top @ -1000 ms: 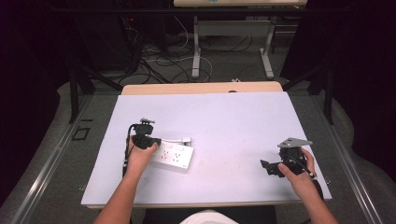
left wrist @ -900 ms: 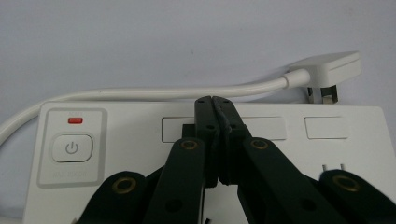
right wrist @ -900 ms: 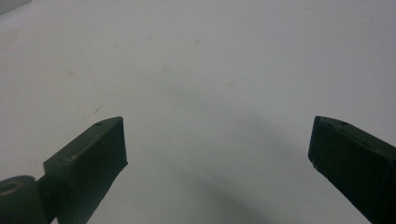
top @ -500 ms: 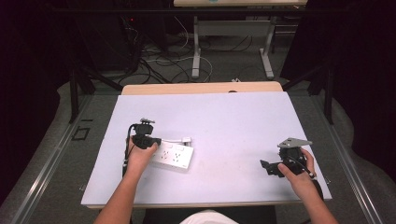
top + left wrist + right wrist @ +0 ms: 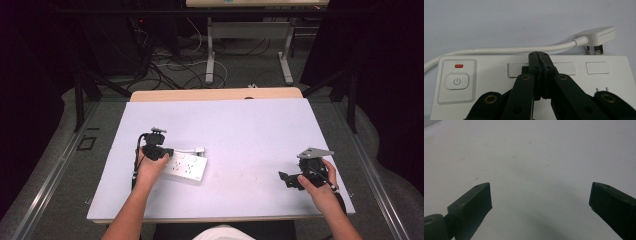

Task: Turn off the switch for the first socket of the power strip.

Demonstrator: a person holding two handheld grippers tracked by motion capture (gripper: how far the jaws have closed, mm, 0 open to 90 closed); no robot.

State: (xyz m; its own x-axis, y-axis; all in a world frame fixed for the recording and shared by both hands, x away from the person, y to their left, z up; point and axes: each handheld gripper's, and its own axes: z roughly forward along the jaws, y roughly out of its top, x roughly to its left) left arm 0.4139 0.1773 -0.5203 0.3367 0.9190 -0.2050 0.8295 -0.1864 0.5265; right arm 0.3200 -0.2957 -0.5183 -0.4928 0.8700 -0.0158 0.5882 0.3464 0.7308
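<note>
A white power strip [image 5: 187,168] lies flat on the left half of the white table [image 5: 250,130]. Its cord [image 5: 506,50] curls behind it to a white plug [image 5: 599,35] resting on the table. The strip has a power button [image 5: 457,81] under a small red light [image 5: 459,66]. My left gripper [image 5: 170,151] is shut with nothing between its jaws. Its joined tips [image 5: 538,54] hover over the strip's top face between two socket covers; I cannot tell whether they touch it. My right gripper [image 5: 285,178] rests at the right front of the table. It stands open [image 5: 540,195] over bare tabletop.
A wooden board edge [image 5: 215,94] runs along the table's far side. Behind it, cables [image 5: 175,60] lie on the floor by the legs of another desk [image 5: 210,55]. Dark curtains close in on both sides.
</note>
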